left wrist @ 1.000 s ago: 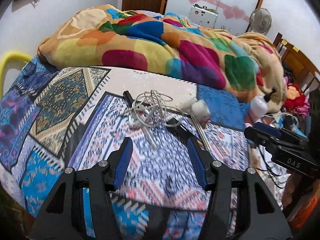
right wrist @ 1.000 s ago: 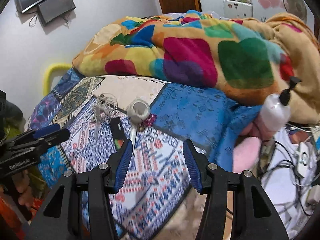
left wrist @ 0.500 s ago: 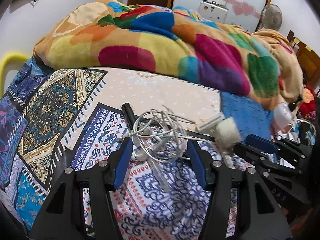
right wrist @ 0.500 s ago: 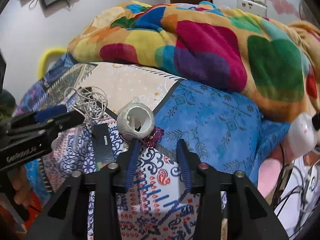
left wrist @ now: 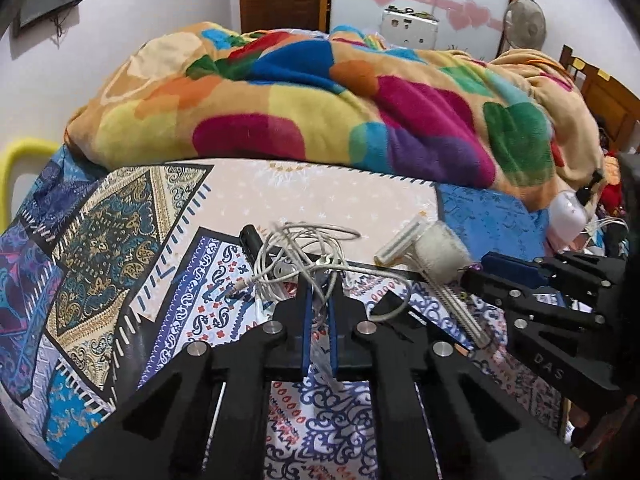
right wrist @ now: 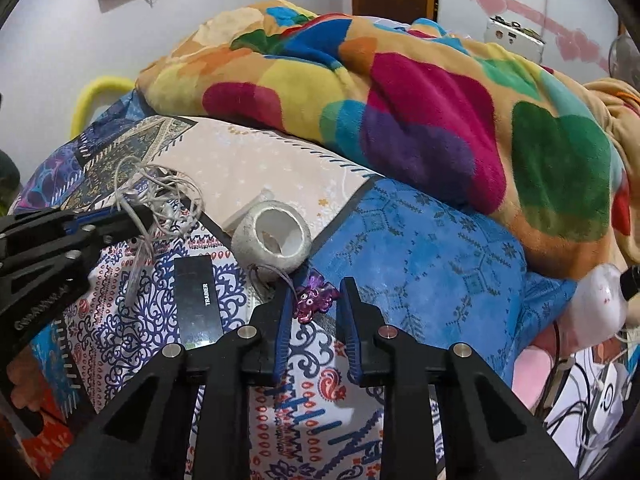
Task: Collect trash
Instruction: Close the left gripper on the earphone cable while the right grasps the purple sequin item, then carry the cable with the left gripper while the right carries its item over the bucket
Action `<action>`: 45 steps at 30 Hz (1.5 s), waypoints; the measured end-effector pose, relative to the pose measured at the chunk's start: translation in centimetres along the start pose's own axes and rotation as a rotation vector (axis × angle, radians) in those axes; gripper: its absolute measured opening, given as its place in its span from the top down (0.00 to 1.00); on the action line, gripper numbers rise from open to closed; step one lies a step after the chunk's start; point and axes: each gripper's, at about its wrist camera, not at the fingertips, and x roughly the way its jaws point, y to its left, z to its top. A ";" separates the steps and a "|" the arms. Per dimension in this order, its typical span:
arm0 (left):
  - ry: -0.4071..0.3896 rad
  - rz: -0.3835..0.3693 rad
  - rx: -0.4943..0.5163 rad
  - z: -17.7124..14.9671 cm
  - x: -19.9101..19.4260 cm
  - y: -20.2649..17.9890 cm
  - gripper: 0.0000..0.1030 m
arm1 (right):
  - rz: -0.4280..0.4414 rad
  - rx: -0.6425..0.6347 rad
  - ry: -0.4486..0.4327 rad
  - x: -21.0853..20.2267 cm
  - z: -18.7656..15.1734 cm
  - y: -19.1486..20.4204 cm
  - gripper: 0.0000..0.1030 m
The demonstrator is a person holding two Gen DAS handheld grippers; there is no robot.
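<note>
Two grippers are held low over the patterned bedsheet (left wrist: 120, 248), both angled forward toward the piled blanket (left wrist: 320, 96) at twelve o'clock. The left gripper (left wrist: 319, 280) is pinched nearly closed on the tangled white cable (left wrist: 304, 248), whose loops spill out toward eleven o'clock. The right gripper (right wrist: 314, 284) is kept partly spread around a purple trinket (right wrist: 314, 300), with the white tape roll (right wrist: 272, 240) just beyond at eleven o'clock and a black card (right wrist: 196, 300) at nine o'clock.
</note>
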 end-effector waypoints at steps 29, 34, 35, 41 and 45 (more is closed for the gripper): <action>-0.021 0.041 -0.035 -5.9 -12.1 5.9 0.95 | 0.094 0.025 0.017 -7.7 -5.1 1.2 0.99; -0.031 0.049 -0.047 -7.4 -14.6 6.6 0.95 | 0.100 0.020 -0.017 -9.9 -5.0 2.5 0.99; -0.039 0.055 -0.050 -7.6 -15.3 6.7 0.95 | 0.103 0.015 -0.022 -10.3 -4.9 2.9 0.99; -0.074 0.058 -0.084 -9.0 -19.5 7.7 0.95 | 0.109 -0.037 -0.060 -13.5 -4.7 6.0 0.99; -0.093 0.072 -0.099 -10.3 -22.5 8.7 0.95 | 0.126 -0.071 -0.090 -15.7 -4.5 8.5 0.99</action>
